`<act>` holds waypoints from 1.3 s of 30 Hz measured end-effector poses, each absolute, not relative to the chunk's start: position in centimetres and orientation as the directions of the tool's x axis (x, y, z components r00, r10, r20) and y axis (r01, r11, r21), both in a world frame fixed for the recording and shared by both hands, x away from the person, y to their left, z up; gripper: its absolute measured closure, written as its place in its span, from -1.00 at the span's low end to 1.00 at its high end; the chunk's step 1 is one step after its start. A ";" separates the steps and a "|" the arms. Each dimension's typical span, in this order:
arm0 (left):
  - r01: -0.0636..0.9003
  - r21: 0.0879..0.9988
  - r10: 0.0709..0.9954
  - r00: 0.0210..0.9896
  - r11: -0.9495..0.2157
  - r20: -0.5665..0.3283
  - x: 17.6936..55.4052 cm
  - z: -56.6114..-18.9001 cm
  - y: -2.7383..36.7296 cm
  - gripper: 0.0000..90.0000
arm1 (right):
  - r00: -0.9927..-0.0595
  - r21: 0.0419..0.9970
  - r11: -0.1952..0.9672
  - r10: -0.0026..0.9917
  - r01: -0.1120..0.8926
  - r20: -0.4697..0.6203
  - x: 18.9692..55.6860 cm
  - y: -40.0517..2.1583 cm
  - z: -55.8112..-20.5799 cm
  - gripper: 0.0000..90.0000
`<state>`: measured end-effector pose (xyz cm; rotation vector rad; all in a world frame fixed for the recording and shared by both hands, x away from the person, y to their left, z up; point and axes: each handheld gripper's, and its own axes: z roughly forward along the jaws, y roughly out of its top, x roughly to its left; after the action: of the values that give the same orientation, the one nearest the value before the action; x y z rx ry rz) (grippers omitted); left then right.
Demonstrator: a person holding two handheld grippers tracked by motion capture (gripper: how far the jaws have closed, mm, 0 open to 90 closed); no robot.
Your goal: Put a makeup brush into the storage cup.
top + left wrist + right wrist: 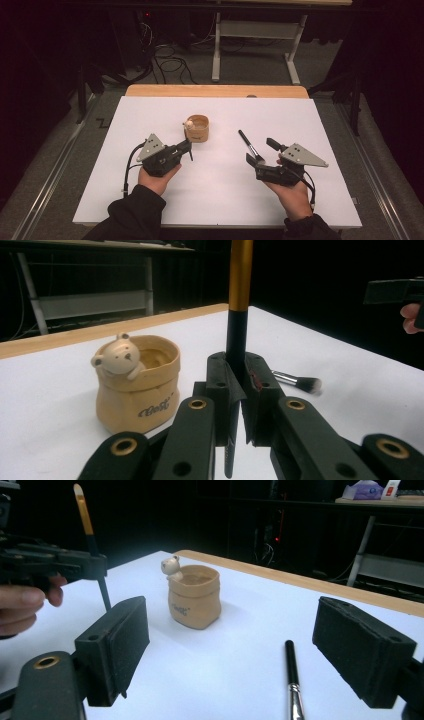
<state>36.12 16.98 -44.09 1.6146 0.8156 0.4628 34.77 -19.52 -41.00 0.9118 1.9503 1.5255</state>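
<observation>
In the high view the left gripper (189,148) sits left of centre, carried by the person's left hand (156,181) coming up from the lower edge. Its fingers are clamped tight on a slim brush with a gold-and-black handle (239,315). In the left gripper view that handle stands upright from the pinch, gold part at the top of the frame and the lower end poking out beneath. Holding it vertical looks meant to let it drop end-first into a pot.

Just up and right of that gripper, near the middle of the white surface (150,115), stands the bear-faced ceramic holder (197,128). It is a tan sack-shaped cup, upright, mouth open, apart from the gripper and seemingly empty, so it is probably where the brushes go.

Further right, a black-handled makeup brush (248,145) lies flat on the surface, handle pointing to the upper left and bristles to the lower right. The right gripper (260,151), in the right hand (295,197), is at its bristle end. In the right gripper view its fingers (117,645) stand wide apart with the brush handle (291,667) lying between them, touched by neither. I judge the wide spread serves to straddle the brush for a grasp, or it was just set down there
</observation>
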 end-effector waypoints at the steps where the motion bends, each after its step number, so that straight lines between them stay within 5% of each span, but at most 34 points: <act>1: 0.251 0.967 0.728 0.671 -0.046 -0.139 36.1 -44.1 17.1 0.85 | -0.652 0.968 0.149 0.758 0.201 0.019 34.8 -19.5 -41.0 -0.66; 13: 0.252 0.967 0.757 0.638 -0.028 -0.144 36.3 -44.0 18.2 0.85 | -0.630 0.958 0.181 0.777 0.223 0.000 34.8 -21.2 -42.1 -0.99; 39: 0.220 0.975 0.798 0.586 0.010 -0.140 37.8 -40.5 17.9 0.85 | -0.594 0.941 0.206 0.805 0.269 -0.006 34.0 -24.1 -43.6 -0.99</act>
<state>37.78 17.92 -40.47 1.5338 0.8941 0.5614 34.00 -24.07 -43.60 0.9938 1.9792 1.3865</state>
